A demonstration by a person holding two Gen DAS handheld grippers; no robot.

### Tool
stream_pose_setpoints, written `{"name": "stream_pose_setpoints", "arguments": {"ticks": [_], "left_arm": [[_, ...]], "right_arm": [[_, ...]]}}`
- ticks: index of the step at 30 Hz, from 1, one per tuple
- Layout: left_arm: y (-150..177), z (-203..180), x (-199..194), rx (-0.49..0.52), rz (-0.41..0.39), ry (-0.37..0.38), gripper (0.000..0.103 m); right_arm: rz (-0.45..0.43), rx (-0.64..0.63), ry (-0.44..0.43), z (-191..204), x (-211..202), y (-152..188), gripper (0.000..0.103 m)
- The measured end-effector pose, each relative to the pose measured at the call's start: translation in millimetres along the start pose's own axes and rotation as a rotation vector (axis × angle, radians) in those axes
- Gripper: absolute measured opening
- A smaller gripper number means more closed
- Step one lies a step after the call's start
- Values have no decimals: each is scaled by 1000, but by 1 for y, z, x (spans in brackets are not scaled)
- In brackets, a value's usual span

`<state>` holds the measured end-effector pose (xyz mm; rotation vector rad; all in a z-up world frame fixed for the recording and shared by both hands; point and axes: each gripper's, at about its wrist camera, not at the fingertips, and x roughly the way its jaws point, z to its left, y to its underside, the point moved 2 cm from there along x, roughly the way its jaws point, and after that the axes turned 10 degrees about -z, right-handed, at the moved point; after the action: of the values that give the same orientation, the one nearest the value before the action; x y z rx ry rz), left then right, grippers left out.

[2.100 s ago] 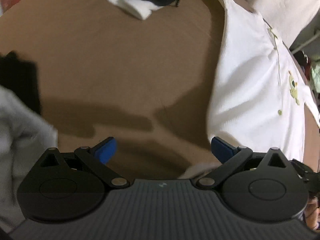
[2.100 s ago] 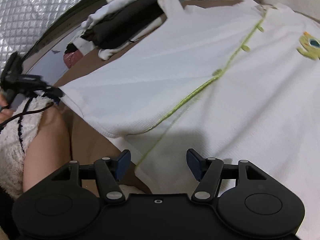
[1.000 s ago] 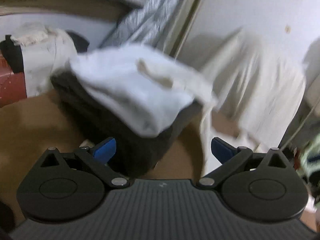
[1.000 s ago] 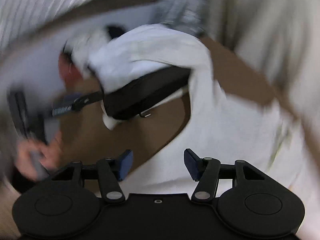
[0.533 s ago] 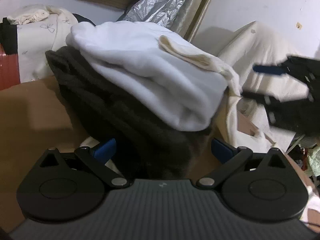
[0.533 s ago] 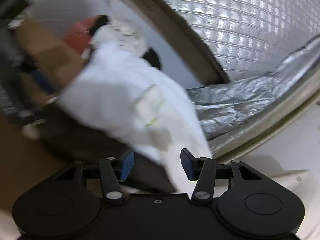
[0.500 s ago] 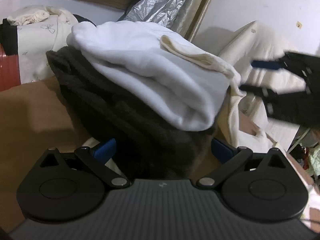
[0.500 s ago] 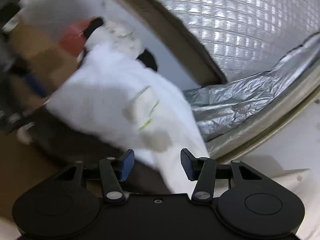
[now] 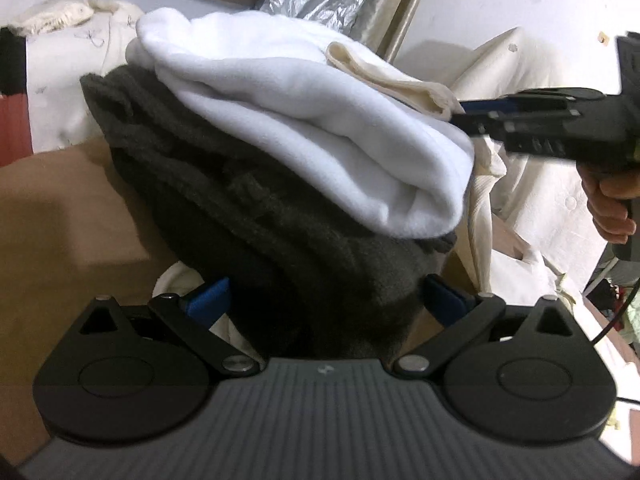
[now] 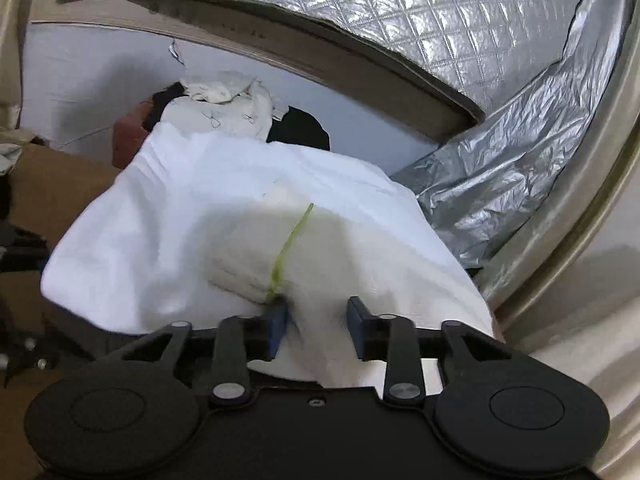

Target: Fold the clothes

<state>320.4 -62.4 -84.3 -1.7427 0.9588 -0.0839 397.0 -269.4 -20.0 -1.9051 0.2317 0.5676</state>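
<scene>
Right gripper [image 10: 316,320] has its jaws drawn in on the folded edge of the cream shirt [image 10: 256,264]. Its own view shows a cloth-filled gap between the pads, but the left wrist view shows the fingertips nipped together at the tip of the fold, so we read it as gripping. Left gripper [image 9: 326,300] stands wide open at lower centre, astride the dark grey fleece [image 9: 280,240], with neither pad pressing on it.

The shirt's fold lies on top of the stack, on the white fleece [image 9: 304,120], which rests on the grey one above the brown surface [image 9: 48,220].

We judge this to be the pick-up step: taking the shirt off the pile so it can be laid out for folding. Next, we think, calls for drawing it clear without dragging the fleeces along, perhaps with the left gripper steadying the stack.

In the left wrist view the fold's long axis slopes from upper centre down to the right. Its green stitching [image 10: 290,240] runs from the pads up toward mid-frame.
</scene>
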Motion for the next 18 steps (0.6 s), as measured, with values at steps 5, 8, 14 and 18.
{"name": "stream_pose_setpoints", "arguments": {"ticks": [5,8,14,18], "left_arm": [[3,-10,-7,55,-20,-4,103],[10,-29,-12,141,-40,18,103],[34,-64,-5,287,-14,39,103],[41,-72,1,310,-5,15,103]], "right_arm": [[-111,232,182,-55,-68,-27,5],[-181,479,349,-99,-138,-17,5],[-211,832,707,-107,-275,100,5],[-103,978,903,-78,-330,209,5]]}}
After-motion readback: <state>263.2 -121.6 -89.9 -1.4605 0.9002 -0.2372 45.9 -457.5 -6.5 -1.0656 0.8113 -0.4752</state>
